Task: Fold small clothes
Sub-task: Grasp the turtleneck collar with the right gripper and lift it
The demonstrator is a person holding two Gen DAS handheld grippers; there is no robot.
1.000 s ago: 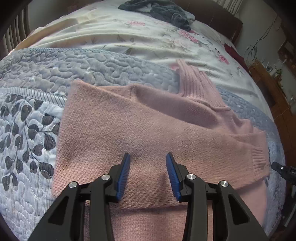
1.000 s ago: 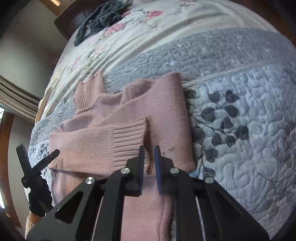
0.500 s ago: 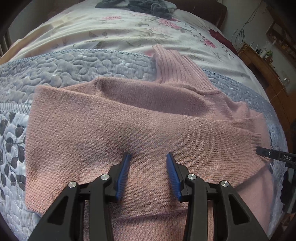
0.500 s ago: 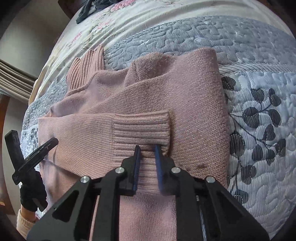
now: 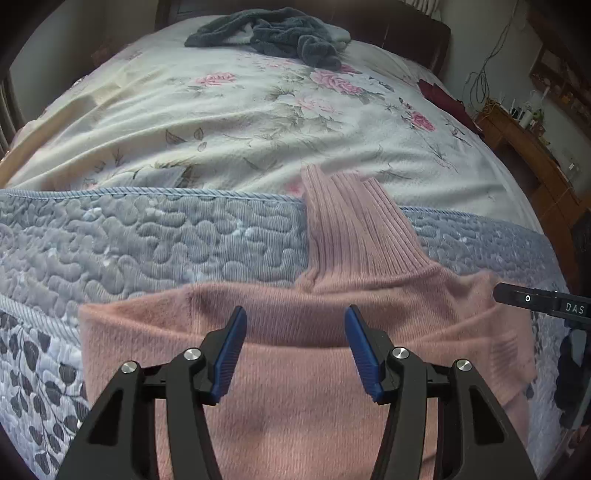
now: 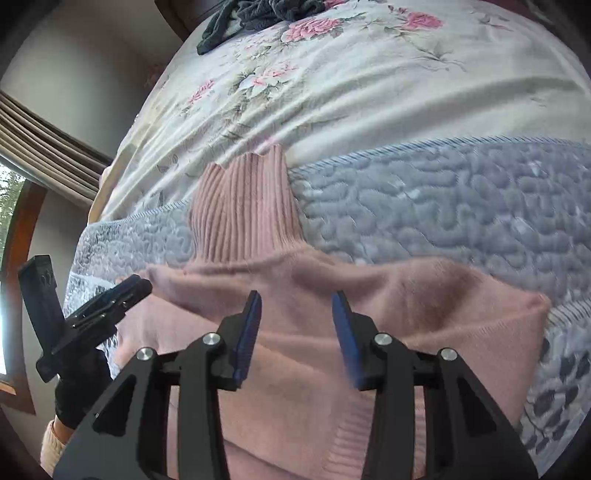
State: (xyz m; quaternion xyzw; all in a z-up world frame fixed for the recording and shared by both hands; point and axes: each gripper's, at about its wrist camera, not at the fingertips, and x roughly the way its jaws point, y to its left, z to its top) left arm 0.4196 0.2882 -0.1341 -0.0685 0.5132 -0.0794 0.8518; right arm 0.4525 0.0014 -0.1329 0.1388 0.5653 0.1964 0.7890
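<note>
My pink sweater (image 5: 295,398) lies flat on the bed (image 5: 258,122), sleeves already folded across its body. Both my left fingers (image 5: 295,350) and right fingers (image 6: 295,332) hang wide apart, empty; the lengthwise folds remain.

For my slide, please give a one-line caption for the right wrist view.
Open right gripper over a pink sweater on a quilted bed.

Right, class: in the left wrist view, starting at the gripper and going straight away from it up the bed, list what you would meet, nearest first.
left gripper → pink sweater → its ribbed collar → grey quilted cover → floral sheet → dark grey garment
</note>
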